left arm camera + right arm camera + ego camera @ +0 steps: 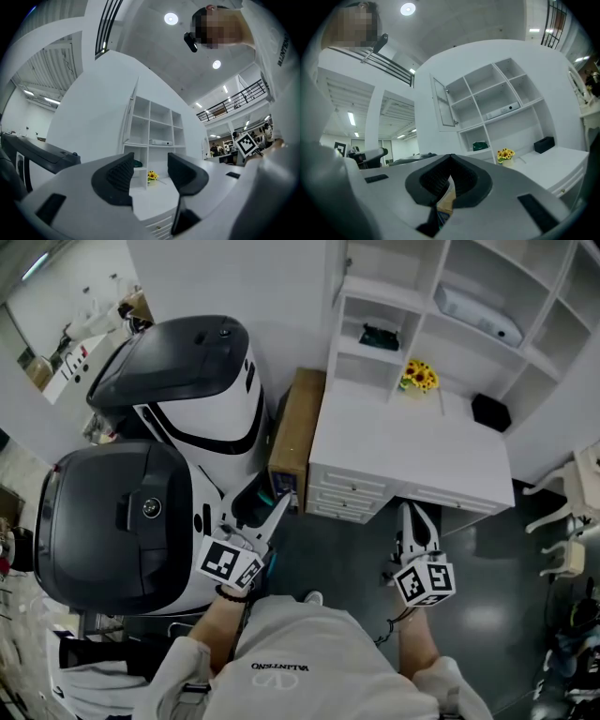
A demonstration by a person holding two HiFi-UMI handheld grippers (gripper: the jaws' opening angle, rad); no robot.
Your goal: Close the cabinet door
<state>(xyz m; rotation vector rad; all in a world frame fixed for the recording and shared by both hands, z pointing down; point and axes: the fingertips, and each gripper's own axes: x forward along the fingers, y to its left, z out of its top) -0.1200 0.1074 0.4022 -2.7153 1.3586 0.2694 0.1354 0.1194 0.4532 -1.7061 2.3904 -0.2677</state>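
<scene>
The cabinet door (443,104) stands swung open at the upper left corner of the white shelf unit (497,101), well apart from both tongs. Of the two tongs, the left gripper (151,171) has its jaws apart with nothing between them, and the right gripper (449,176) has its jaws together and empty. One bunch of yellow flowers (419,376) and one black box (490,412) sit on the white desk (412,451). Two big white-and-black machines (187,381) stand to the left on a dark grey floor (347,559).
</scene>
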